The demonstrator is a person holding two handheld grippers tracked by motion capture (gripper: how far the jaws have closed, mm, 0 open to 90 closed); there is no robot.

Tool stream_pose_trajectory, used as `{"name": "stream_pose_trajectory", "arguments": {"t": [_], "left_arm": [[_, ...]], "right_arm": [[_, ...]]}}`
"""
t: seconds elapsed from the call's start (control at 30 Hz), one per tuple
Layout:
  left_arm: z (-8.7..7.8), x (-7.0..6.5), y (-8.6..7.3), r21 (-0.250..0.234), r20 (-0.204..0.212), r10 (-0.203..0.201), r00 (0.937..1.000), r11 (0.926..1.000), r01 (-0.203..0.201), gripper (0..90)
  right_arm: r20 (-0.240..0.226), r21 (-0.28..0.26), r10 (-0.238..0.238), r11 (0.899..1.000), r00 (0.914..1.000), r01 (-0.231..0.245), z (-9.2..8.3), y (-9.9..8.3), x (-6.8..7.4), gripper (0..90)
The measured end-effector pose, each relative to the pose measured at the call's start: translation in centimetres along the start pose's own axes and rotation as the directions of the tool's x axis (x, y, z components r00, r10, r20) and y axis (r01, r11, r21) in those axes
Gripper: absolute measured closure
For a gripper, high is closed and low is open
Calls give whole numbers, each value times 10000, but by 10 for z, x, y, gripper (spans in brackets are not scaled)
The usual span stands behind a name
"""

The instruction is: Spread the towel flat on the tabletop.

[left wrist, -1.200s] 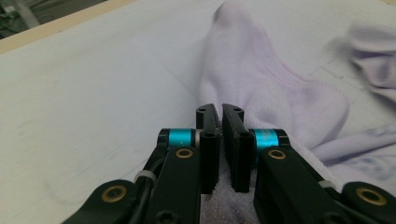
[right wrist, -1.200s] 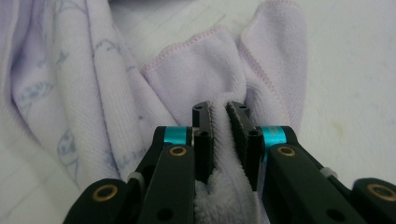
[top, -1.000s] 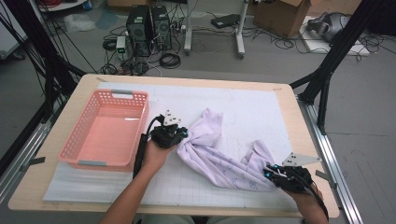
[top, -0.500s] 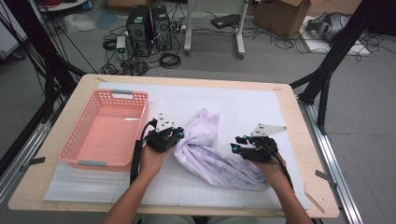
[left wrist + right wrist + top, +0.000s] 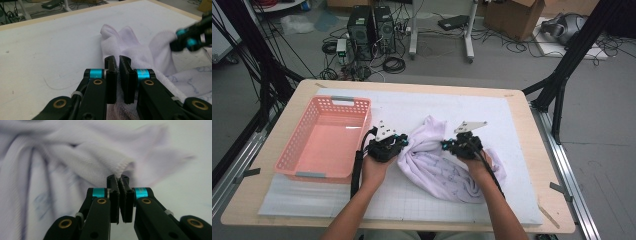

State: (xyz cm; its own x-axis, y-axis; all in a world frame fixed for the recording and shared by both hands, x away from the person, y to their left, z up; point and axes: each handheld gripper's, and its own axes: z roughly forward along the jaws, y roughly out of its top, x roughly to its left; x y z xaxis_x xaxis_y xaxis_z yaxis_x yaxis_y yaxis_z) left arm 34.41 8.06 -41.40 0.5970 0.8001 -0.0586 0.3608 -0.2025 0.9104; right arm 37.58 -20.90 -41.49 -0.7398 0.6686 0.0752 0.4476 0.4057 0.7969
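Note:
A pale lavender cloth (image 5: 437, 170) with a faint print lies bunched on the white mat (image 5: 422, 105). My left gripper (image 5: 404, 145) is at the cloth's left end, its jaws (image 5: 118, 58) nearly together with a fold of cloth (image 5: 130, 42) pinched low between them. My right gripper (image 5: 445, 145) is just right of it, over the cloth's middle. Its jaws have just closed, and they now grip a stitched hem of the cloth (image 5: 75, 160) at their tips (image 5: 118, 178). The right gripper (image 5: 192, 37) also appears blurred in the left gripper view.
A pink plastic basket (image 5: 294, 172) with nothing in it stands on the mat's left side, close to my left hand. Bare mat lies beyond the cloth. Black frame legs (image 5: 562, 85), cables and computer cases (image 5: 372, 25) are on the floor past the table.
My right gripper has moved from the cloth's near right corner leftward to the middle, drawing that end of the cloth over with it. The left gripper has stayed in place.

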Motion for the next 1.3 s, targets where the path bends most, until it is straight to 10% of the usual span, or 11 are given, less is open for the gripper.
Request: {"name": "stream_pose_trajectory", "arguments": {"t": [0.13, 0.27, 0.47, 0.53, 0.63, 0.8, 1.03, 1.13, 1.3], "left_arm": [[7, -1, 1, -214, -247, -221, 9995, 9995, 216, 841], [13, 1, 1, -299, -303, -697, 9971, 9972, 688, 809], [11, 7, -1, -74, -252, -777, 9967, 9970, 775, 774], [10, 4, 0, -19, 20, -774, 9970, 9970, 774, 726], [13, -5, 3, -129, 468, -568, 9973, 9983, 575, 671], [27, -27, 9, 374, 1605, -136, 9869, 9993, 77, 538], [46, -54, 25, 1143, 2458, 736, 9665, 9880, -1043, 450], [58, -66, 26, 1437, 2725, 1075, 9561, 9780, -1509, 439], [81, -83, 22, 2135, 2621, 1467, 9538, 9551, -2055, 422]], "right_arm": [[1072, -518, 322, 9983, 9937, -267, -14, 13, -19, 884], [2571, -870, 1084, 9923, 9603, -887, -31, 24, -47, 884], [4175, -1944, 3038, 9505, 8564, -2425, -58, 20, -85, 884], [4013, -2345, 3556, 9307, 8441, -2806, -64, 20, -89, 883], [3965, -1917, 3087, 9488, 8646, -2509, -61, 21, -85, 865], [3627, -777, 2641, 9642, 8937, -2534, -52, 17, -81, 568], [3173, -701, 2150, 9766, 9236, -2033, -85, -17, -76, 512], [2741, 177, 1717, 9829, 9462, -1834, -87, -41, -75, 491], [2750, 785, 1870, 9733, 9431, -2158, -82, -71, -75, 436]]}}
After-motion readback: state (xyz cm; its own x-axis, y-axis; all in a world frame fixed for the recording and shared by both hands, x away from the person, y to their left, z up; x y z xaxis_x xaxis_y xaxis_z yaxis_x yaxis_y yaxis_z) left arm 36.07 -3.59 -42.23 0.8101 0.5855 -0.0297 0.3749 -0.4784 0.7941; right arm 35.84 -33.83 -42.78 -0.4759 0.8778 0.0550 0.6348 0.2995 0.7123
